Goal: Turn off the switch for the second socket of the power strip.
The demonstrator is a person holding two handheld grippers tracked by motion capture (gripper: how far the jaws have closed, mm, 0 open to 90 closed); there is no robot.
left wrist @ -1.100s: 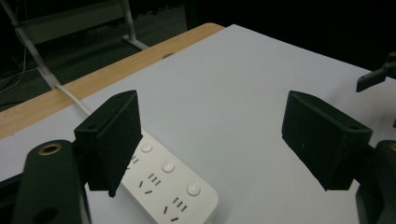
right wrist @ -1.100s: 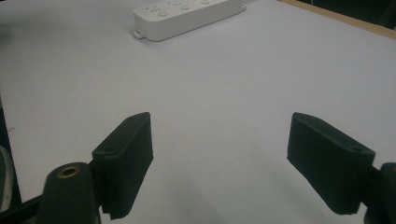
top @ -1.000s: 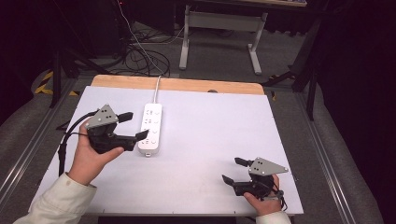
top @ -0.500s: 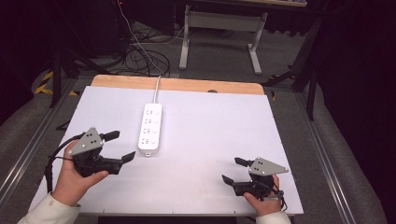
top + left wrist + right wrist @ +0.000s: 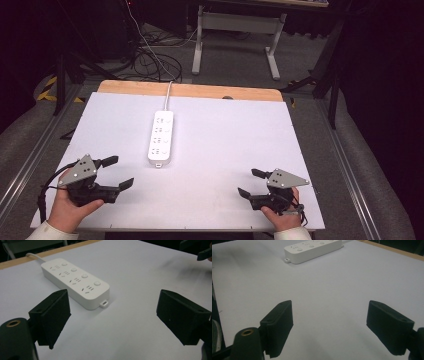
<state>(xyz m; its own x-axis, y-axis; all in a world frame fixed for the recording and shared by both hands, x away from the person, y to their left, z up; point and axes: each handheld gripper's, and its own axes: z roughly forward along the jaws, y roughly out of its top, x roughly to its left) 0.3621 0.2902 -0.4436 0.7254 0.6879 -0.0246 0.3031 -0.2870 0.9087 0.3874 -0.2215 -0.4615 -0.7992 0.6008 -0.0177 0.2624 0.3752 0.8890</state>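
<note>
A white power strip (image 5: pixel 162 137) is seen ahead of the left gripper (image 5: pixel 116 172), marked with small grey socket slots and round white buttons, and a white cord (image 5: pixel 168 89) is attached at its far end. Both grippers are coloured black, each topped by a grey plate; a brass-coloured ring is set near each near jaw. Beneath the right gripper (image 5: pixel 248 182) a plain white table sheet (image 5: pixel 225 145) is spread, edged beyond the strip by a light wooden band (image 5: pixel 200 91). Cream sleeves (image 5: pixel 47 232) are worn behind the grippers.
</note>
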